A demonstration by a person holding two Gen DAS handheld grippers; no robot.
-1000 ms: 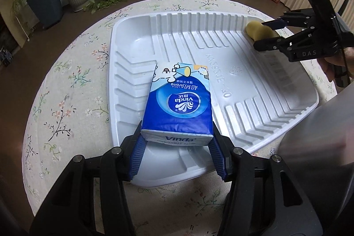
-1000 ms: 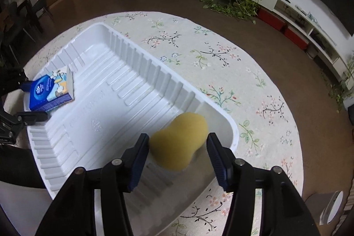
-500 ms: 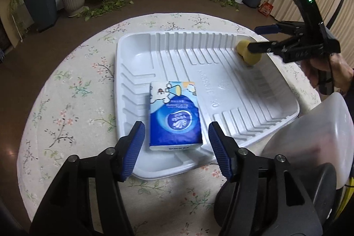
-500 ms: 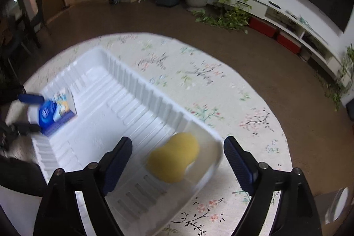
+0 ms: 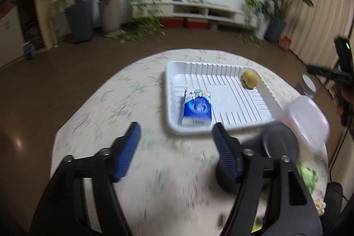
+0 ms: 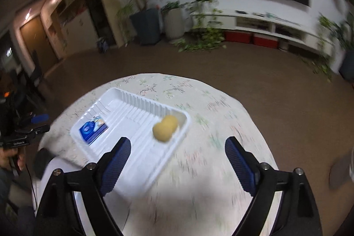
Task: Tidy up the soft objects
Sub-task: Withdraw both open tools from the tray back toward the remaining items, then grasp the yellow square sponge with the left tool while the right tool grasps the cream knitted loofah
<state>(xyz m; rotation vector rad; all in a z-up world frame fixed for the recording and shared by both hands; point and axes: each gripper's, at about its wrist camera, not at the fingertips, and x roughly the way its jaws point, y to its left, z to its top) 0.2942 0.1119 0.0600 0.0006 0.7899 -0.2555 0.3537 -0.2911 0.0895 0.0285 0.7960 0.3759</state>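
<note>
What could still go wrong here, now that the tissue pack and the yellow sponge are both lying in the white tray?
The tissue pack lies right at the near rim of the white tray, and the left gripper hangs just before it with jaws opening and nothing between them; a careless swing might clip the rim. The yellow sponge leans in a corner and could roll. The clear lidded container stands close beside the tray and might be knocked.

The left gripper [image 5: 176,134] is hovering above the floral tablecloth [image 5: 124,107], its jaws opening with nothing between them. A blue tissue pack [image 5: 197,108] is lying in the near left corner of the white tray [image 5: 223,63]. A yellow sponge [image 5: 250,79] is resting against the far right wall. The right gripper [image 5: 327,73] is showing at the right edge.
</note>
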